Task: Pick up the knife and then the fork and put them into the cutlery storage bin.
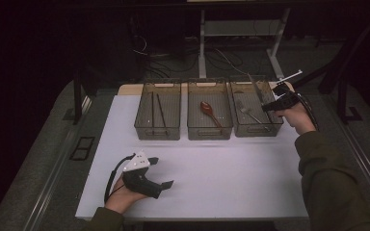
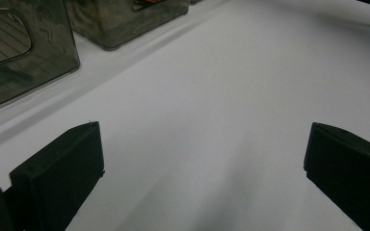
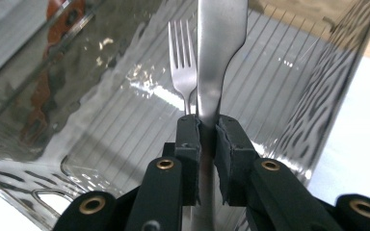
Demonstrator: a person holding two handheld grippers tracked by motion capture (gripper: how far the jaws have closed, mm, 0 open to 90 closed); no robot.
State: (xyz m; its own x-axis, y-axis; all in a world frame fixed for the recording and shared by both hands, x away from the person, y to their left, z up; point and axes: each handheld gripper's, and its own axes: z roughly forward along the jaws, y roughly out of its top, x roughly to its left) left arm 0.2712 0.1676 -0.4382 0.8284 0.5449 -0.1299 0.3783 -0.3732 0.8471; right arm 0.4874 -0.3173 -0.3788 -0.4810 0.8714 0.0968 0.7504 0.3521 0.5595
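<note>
Chopsticks (image 1: 156, 109) in left bin (image 1: 157, 131); spoon (image 1: 209, 111) in middle bin (image 1: 209, 132).

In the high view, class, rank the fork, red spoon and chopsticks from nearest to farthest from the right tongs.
1. Fork, right bin, beside the right tongs.
2. Red spoon, middle bin.
3. Chopsticks, left bin, farthest away.

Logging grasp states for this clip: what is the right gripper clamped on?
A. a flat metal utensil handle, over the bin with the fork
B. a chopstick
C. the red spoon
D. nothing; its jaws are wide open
A: in the right gripper view the right gripper has its jaws shut on a flat metal utensil, above the fork lying in the bin.
</note>
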